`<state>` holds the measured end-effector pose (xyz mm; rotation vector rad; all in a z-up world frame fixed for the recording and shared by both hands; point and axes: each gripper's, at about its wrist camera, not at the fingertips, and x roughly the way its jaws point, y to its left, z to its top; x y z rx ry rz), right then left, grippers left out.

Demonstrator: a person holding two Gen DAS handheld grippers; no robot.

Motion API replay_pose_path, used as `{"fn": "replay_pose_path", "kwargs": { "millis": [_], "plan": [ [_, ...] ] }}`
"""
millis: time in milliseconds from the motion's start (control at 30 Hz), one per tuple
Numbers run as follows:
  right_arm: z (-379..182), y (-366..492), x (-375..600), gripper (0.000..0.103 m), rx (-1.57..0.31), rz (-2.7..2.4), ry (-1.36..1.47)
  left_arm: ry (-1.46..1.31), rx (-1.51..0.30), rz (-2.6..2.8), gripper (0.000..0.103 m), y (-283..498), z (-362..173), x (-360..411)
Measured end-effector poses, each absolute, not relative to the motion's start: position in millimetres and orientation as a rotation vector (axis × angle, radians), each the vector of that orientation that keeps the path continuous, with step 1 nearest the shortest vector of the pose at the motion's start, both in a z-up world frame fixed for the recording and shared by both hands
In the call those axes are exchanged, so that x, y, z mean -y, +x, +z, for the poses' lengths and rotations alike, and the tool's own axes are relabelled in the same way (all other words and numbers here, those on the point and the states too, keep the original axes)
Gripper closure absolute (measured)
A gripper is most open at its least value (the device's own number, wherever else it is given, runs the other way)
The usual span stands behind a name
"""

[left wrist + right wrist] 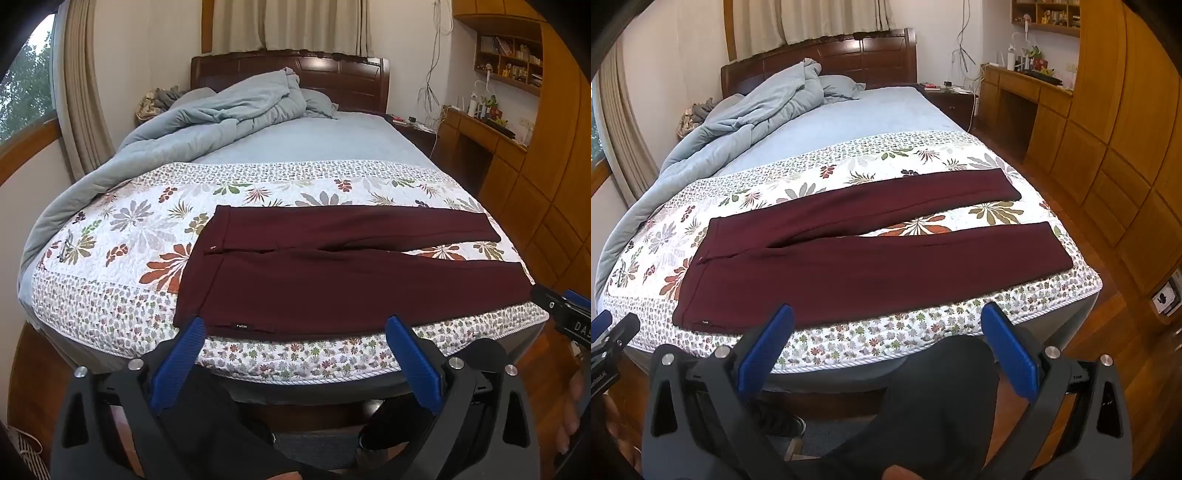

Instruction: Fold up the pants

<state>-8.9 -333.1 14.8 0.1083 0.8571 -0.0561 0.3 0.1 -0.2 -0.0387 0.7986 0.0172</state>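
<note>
Both claws, left claw (295, 325) and right claw (886, 314), gape empty off the bed edge beside flat pants (332, 273).

A bed (314, 140) carries a floral quilt (110, 236), maroon pants (332, 280) flat on it, and a rumpled blue duvet (207, 118).

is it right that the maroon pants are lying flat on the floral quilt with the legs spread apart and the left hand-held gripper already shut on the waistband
Not quite. The left hand-held gripper is open and holds nothing; in the left wrist view its blue pads sit wide apart, short of the waistband. The rest holds: the maroon pants lie flat on the floral quilt with the legs spread apart.
</note>
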Motion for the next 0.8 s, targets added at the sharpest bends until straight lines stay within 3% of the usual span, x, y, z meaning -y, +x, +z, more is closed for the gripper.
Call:
{"fn": "replay_pose_path", "kwargs": {
  "millis": [800],
  "plan": [
    [14.4,-12.8,327.4,0.002,-0.863,-0.052,0.113,-0.04,-0.797,0.016,0.004,-2.4,-4.5,1.0]
  ]
}}
